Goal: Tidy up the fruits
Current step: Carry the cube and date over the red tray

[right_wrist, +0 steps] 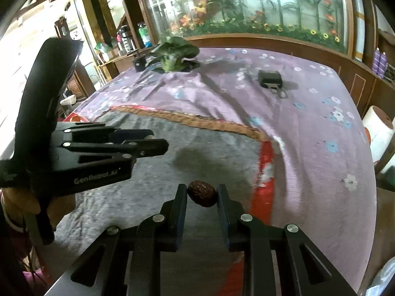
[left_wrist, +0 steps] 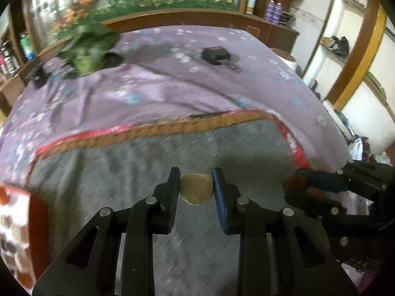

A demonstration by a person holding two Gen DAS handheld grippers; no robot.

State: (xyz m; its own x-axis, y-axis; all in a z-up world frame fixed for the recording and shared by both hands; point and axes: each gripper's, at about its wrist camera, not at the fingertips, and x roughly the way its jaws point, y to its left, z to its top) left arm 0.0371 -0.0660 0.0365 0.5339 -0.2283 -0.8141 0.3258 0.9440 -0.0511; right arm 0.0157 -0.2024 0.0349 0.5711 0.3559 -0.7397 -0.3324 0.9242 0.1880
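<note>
Between the fingers of my left gripper (left_wrist: 196,172) sits a tan, rough-skinned round fruit (left_wrist: 196,189), and both pads press on its sides just above the grey mat (left_wrist: 123,172). My right gripper (right_wrist: 202,187) is shut on a dark red wrinkled date (right_wrist: 202,193) over the same mat (right_wrist: 222,153). The two grippers hang side by side. In the right wrist view the left gripper (right_wrist: 159,139) shows from the side, held by a hand, with its fruit hidden. The right gripper (left_wrist: 293,183) shows at the right edge of the left wrist view.
The grey mat has a braided brown and red border (left_wrist: 172,125) and lies on a purple flowered bedsheet (left_wrist: 172,79). A leafy green vegetable (left_wrist: 86,49) and a small black case with keys (left_wrist: 214,54) lie farther back. A red and white patterned box (left_wrist: 14,209) stands at the left.
</note>
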